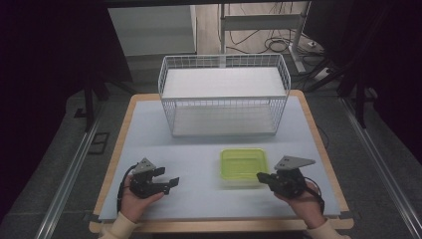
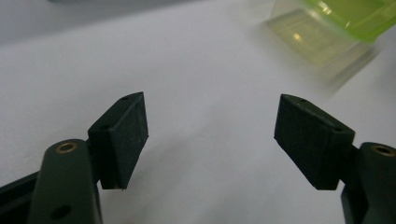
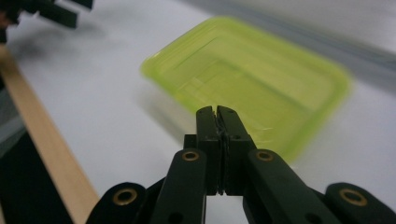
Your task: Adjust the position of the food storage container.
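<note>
A clear box with a yellow-green lid (image 1: 243,166) sits on the pale table top (image 1: 194,149), right of centre near the front. My right gripper (image 1: 261,177) is just right of it, held by a hand, jaws shut with nothing between them; in the right gripper view the closed tips (image 3: 217,112) point at the box (image 3: 252,79). My left gripper (image 1: 168,179) rests at the front left with its jaws open and empty; its two pads (image 2: 122,135) stand wide apart over bare table, and the box (image 2: 336,28) lies off to the upper right.
A white wire basket (image 1: 223,94) stands at the back of the table, its open top facing up. The table's wooden edge (image 1: 219,226) runs along the front. Dark floor and a rail (image 1: 64,184) lie to the left.
</note>
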